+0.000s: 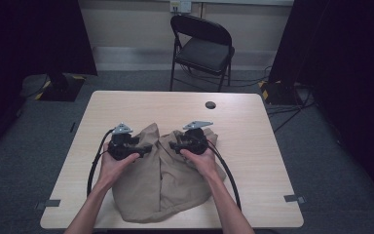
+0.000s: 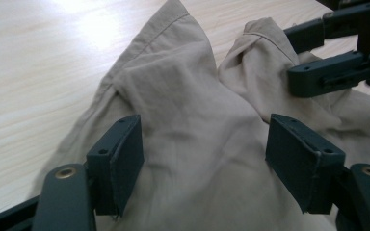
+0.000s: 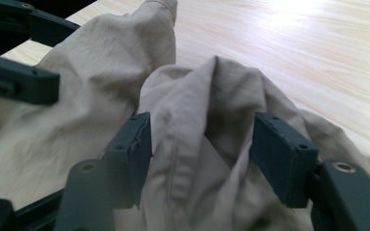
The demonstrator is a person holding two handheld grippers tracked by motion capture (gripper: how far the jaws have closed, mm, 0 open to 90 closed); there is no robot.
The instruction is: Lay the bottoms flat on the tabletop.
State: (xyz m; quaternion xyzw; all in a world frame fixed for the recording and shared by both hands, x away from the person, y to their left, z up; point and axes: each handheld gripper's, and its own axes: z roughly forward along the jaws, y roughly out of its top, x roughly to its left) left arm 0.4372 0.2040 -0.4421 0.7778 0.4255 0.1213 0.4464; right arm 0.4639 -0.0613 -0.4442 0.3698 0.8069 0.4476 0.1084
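A crumpled beige garment (image 1: 160,185) lies on the near middle of the wooden table (image 1: 258,151). My left gripper (image 1: 148,147) rests over the garment's left half and points right. In the left gripper view its jaws (image 2: 204,159) stand wide apart above loose cloth (image 2: 192,120), with neither pad pressing on it. My right gripper (image 1: 173,145) faces it from the right. In the right gripper view its jaws (image 3: 202,154) straddle a raised fold of the cloth (image 3: 207,101); the pads stand on either side without a clear squeeze.
A black folding chair (image 1: 202,46) stands behind the table. A dark round hole (image 1: 210,105) sits in the tabletop at the far centre. Black stands and cables lie on the floor at both sides. Each gripper's cable loops over the table beside the person's forearms.
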